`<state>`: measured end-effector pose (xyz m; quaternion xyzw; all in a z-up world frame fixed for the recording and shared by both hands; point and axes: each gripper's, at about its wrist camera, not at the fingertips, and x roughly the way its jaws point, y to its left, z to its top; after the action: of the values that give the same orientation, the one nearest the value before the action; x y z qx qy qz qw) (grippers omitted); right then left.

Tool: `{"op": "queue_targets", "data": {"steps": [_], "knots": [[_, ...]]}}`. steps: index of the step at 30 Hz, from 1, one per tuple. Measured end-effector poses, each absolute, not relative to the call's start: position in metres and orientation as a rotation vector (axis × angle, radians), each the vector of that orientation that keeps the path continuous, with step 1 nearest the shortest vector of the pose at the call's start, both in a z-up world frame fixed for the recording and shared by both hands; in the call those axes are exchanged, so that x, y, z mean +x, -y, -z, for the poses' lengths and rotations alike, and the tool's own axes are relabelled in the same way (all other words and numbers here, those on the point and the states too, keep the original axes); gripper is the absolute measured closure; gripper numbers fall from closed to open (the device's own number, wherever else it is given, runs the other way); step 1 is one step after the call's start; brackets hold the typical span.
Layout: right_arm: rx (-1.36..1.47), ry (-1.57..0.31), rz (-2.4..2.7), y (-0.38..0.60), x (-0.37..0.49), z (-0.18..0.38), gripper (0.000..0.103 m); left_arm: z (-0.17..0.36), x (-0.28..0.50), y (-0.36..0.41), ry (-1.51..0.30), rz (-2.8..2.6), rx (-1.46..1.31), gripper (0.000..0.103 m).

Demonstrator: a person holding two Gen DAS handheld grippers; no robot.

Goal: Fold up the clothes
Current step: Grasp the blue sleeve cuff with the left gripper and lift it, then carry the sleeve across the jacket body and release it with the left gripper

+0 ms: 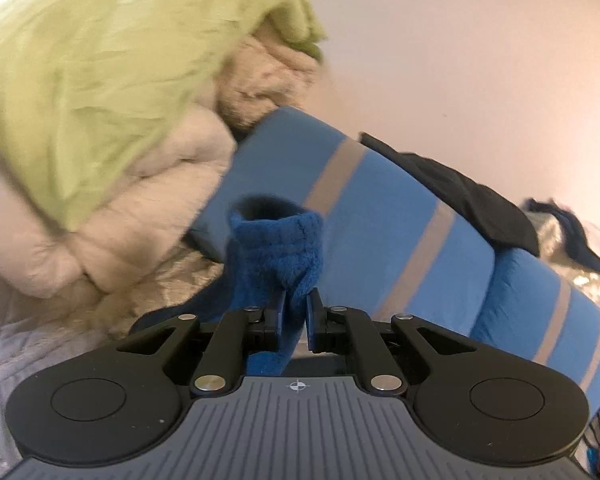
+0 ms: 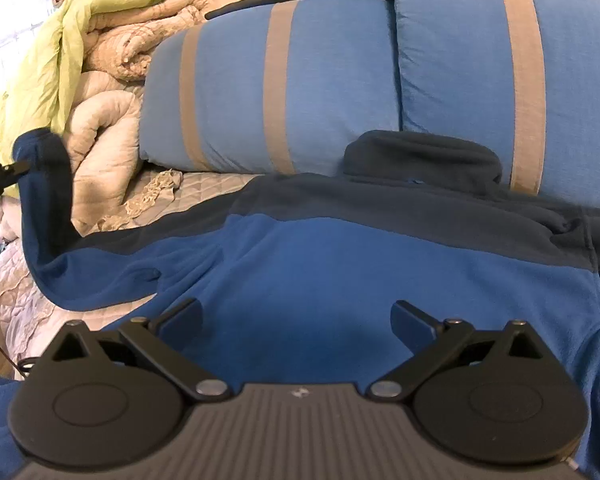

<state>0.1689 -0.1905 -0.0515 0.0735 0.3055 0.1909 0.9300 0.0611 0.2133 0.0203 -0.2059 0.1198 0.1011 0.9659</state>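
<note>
no readable text, labels, brands or numbers anywhere

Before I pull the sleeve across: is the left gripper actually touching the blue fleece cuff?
Touching. Left wrist view shows the left gripper pinching the blue fleece cuff between its closed pads.

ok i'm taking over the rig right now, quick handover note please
Left gripper: shut on the fleece's sleeve cuff, held up off the bed.
Right gripper: open, over the fleece body, gripping nothing.
Fleece lies spread on the bed, collar against the striped pillows.
Done: left sleeve picked up.
Left: fold that sleeve across the body, then the other sleeve, then fold the body.
</note>
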Motion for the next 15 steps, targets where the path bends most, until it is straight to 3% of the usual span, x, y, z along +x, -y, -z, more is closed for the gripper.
{"op": "queue_targets", "data": {"steps": [15], "knots": [[0.15, -0.623, -0.392, 0.191, 0.172, 0.053, 0.0, -0.027, 0.105, -0.14, -0.335, -0.003, -0.28, 0.093]]}}
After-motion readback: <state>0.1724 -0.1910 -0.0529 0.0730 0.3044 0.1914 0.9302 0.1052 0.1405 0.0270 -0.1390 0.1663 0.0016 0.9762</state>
